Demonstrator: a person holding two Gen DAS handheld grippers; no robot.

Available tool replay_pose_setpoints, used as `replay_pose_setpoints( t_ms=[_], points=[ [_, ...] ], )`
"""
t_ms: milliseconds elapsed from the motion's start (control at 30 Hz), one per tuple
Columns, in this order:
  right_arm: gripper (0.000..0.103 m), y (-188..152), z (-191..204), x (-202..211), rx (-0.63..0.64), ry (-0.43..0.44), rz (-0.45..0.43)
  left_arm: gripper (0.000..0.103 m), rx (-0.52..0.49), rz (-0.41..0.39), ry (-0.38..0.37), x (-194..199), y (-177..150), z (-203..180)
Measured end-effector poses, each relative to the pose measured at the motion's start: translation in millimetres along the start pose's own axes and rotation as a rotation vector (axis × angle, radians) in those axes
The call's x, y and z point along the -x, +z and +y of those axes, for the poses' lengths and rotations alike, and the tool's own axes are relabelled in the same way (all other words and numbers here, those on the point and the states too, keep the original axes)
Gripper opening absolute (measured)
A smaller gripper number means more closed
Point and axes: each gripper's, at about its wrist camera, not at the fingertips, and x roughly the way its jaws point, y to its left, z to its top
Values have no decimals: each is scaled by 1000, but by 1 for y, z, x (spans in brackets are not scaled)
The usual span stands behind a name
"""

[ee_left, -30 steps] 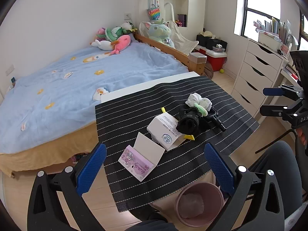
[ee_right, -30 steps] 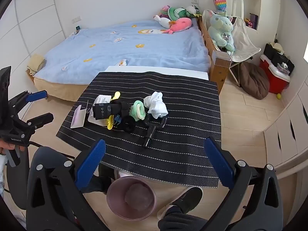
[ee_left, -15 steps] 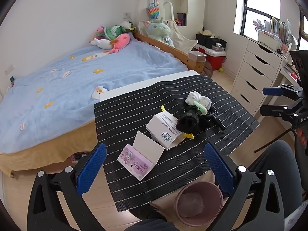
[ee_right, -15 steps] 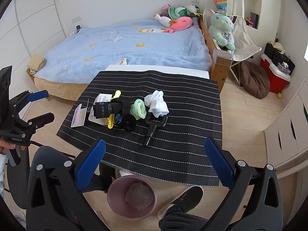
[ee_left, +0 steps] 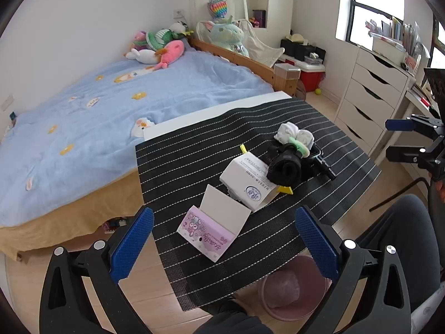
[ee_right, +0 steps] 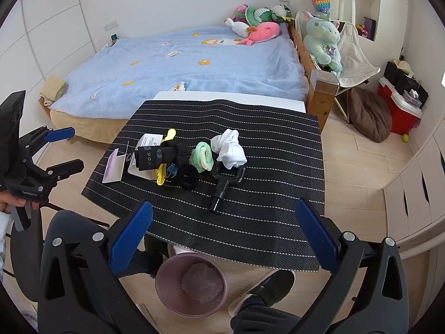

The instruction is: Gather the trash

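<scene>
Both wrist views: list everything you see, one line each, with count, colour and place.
mat: 1, black with white stripes, on the table
pink box: 1, pink and white, lid open, mat's near-left corner
white carton: 1, white, mid-mat
black roll: 1, black, on the carton
socks: 1 bundle, white, mid-mat
green ring: 1, green, beside the socks
black tool: 1, black, near the socks
bin: 1, pink, on the floor below the mat's near edge
bed: 1, blue cover, behind the table
drawers: 1, white, right wall
left gripper: blue pads, open
right gripper: blue pads, open
</scene>
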Motion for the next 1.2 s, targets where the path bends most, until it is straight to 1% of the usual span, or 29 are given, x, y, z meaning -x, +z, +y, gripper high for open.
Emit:
replay_pose_setpoints(
  t_ms=[33,100,167,300,367,500,667,767,867,1000,1067,1133,1167,1200],
  points=[
    [100,1,0,0,0,0,2,98,-11,13,-2,-3,0,2],
    [100,3,0,-2,0,1,5,98,-31,67,-29,-12,-3,8],
    [100,7,-1,-2,-1,1,8,98,-58,84,-45,-17,-3,11],
    [100,5,-1,-3,-3,2,12,98,-142,150,-89,-32,-4,16],
    [100,5,-1,-3,-4,1,15,98,-166,184,-135,-38,-6,19],
    [100,4,-1,-4,-6,-1,21,98,-240,207,-172,-53,-7,22],
    [100,5,-4,-3,-13,-6,26,98,-264,282,-186,-78,-13,26],
    [100,4,-6,-6,-16,-10,35,98,-283,318,-222,-88,-18,28],
    [100,2,-7,-7,-20,-13,41,98,-295,331,-239,-95,-20,30],
    [100,2,-9,-10,-24,-14,48,97,-289,321,-274,-98,-20,31],
    [100,1,-8,-11,-25,-13,51,94,-294,320,-282,-99,-20,30],
    [100,1,-8,-12,-25,-12,53,84,-290,328,-288,-102,-20,29],
    [100,1,-8,-13,-24,-11,55,84,-293,325,-284,-102,-21,29],
    [100,2,-8,-13,-23,-10,55,80,-291,320,-283,-102,-21,30]
  ],
)
